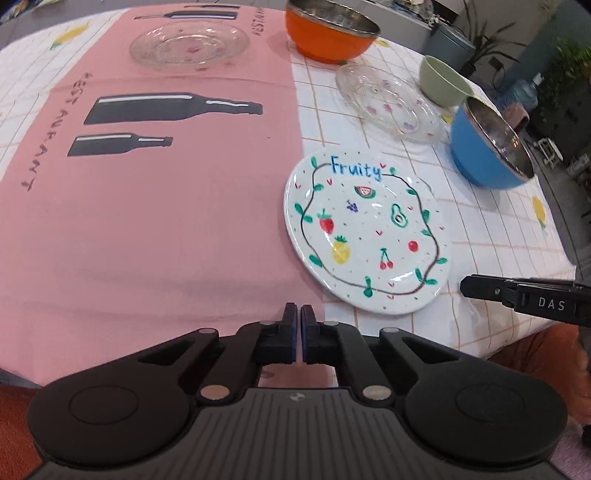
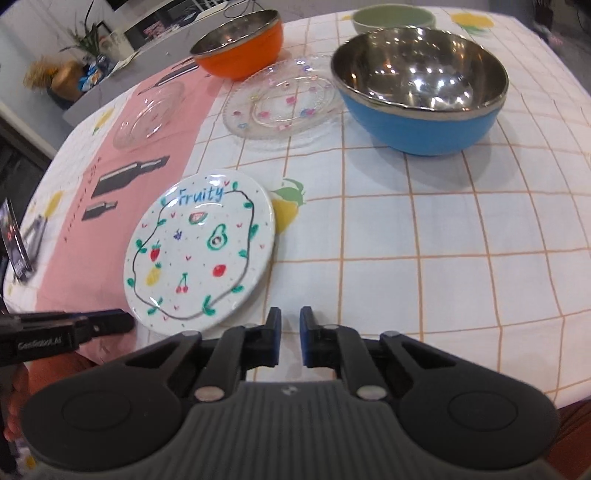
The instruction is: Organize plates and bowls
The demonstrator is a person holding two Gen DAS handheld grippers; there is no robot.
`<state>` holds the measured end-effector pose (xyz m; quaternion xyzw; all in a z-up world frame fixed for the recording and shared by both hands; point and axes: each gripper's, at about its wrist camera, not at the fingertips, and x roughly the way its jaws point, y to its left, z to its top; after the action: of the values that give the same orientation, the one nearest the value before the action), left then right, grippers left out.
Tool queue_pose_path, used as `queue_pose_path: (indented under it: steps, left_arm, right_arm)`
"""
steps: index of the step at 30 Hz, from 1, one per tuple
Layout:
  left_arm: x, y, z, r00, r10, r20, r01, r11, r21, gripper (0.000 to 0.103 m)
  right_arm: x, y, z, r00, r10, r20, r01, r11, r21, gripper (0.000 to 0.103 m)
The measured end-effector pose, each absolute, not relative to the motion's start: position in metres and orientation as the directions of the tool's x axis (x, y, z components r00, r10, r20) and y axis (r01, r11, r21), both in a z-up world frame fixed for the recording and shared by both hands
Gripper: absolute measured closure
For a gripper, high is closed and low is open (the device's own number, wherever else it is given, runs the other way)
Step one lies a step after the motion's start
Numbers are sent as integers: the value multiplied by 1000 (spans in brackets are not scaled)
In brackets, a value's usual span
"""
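A white plate point(image 1: 365, 232) point(image 2: 201, 247) painted with fruit and the word "Fruity" lies near the table's front edge, beside the pink mat. My left gripper point(image 1: 298, 314) point(image 2: 127, 320) hovers shut and empty just left of it. My right gripper point(image 2: 290, 319) point(image 1: 466, 286) hovers just right of it, its jaws almost together with nothing between them. One glass plate point(image 1: 190, 42) point(image 2: 149, 112) rests on the mat. Another glass plate point(image 1: 388, 101) point(image 2: 284, 99) lies between the orange bowl point(image 1: 328, 37) point(image 2: 240, 48), the green bowl point(image 1: 443, 81) point(image 2: 391, 18) and the blue bowl point(image 1: 484, 147) point(image 2: 421, 122).
A pink mat point(image 1: 147, 221) printed with dark bottles covers the left part of the checked tablecloth point(image 2: 443, 258). A dark upright object point(image 2: 14, 240) stands at the table's left edge. Plants and furniture lie beyond the far edge.
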<state>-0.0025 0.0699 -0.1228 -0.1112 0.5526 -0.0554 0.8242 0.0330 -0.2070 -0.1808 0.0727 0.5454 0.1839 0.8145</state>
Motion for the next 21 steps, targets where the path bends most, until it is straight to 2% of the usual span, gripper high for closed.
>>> queue_pose_path:
  steps: [5, 9, 12, 13, 18, 21]
  left_arm:
    - [-14, 59, -122, 394, -183, -901, 33, 982, -185, 95]
    - [-14, 49, -120, 381, -150, -912, 76, 988, -131, 95]
    - [-10, 49, -119, 364, -159, -918, 75, 987, -141, 94]
    - [-8, 51, -116, 367, -168, -915, 69, 986, -153, 91]
    - [15, 66, -94, 428, -205, -880, 44, 977, -206, 81]
    - [42, 72, -81, 500, -213, -839, 18, 972, -236, 71]
  right_arm:
    - [20, -202, -180, 339, 352, -872, -266, 925, 270, 103]
    - [15, -205, -180, 337, 348, -875, -271, 926, 264, 103]
    - [15, -207, -179, 310, 361, -880, -264, 921, 285, 103]
    - [17, -207, -178, 303, 369, -879, -262, 919, 296, 103]
    - [38, -217, -159, 372, 411, -832, -215, 910, 354, 98]
    - [58, -222, -151, 437, 414, -798, -150, 909, 389, 86]
